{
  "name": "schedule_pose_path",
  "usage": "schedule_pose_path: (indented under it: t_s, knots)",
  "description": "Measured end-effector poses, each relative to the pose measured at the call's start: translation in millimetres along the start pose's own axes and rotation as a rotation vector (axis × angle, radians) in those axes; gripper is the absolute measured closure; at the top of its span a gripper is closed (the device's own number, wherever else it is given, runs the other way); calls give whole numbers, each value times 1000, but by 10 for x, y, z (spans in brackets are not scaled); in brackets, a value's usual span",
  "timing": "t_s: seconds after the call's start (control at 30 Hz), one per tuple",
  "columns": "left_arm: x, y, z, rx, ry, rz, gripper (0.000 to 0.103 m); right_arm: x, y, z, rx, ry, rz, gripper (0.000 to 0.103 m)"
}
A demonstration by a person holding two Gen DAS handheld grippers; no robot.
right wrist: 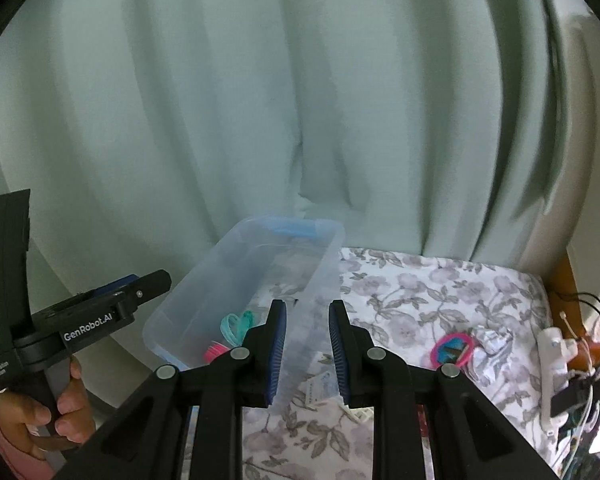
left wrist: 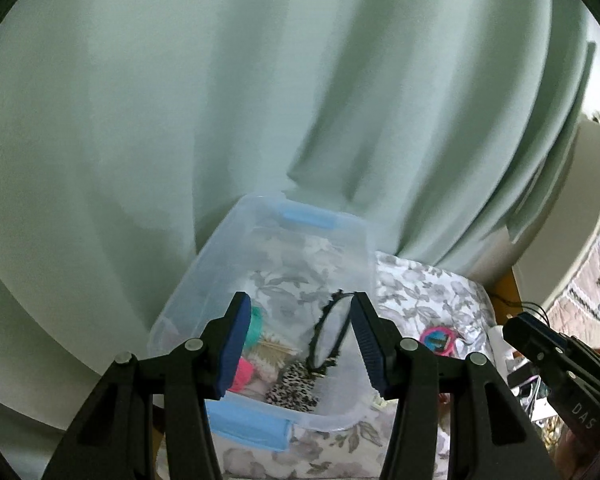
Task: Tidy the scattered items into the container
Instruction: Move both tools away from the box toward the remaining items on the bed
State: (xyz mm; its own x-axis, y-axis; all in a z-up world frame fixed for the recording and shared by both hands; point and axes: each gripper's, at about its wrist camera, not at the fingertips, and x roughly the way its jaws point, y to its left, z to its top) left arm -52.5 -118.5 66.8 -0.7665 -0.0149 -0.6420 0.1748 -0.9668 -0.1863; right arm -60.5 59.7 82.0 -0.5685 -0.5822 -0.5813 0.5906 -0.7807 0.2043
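Both views are lit softly and rather dimly by daylight filtered through the pale green pleated curtain (left wrist: 260, 100), whose folds are smeared by motion blur. Straight lines are bowed by the fisheye lens, and each frame is cut off by black corners. Faint glare is carried on the clear plastic container (left wrist: 220, 264).

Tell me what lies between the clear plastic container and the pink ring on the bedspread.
Only bare floral bedspread separates the container from the pink ring, seen in the right wrist view.
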Motion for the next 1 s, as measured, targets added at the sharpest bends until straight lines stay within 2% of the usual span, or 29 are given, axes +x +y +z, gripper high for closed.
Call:
schedule_pose_path:
  t_s: [0.4, 0.77, 0.87, 1.0]
  knots:
    - [-20, -803, -122, 160, 26, -30, 50, -413, -545, -196, 127, -53, -24, 78]
    - [147, -1345, -307, 275, 90, -52, 50, -514, -1077, -439, 232, -35, -73, 73]
    - [193, -1432, -360, 292, 107, -61, 50, -512, -1213, -507, 260, -24, -87, 73]
    - [318, -1447, -419, 262, 149, -60, 50, -510, -1394, -599, 297, -9, -107, 69]
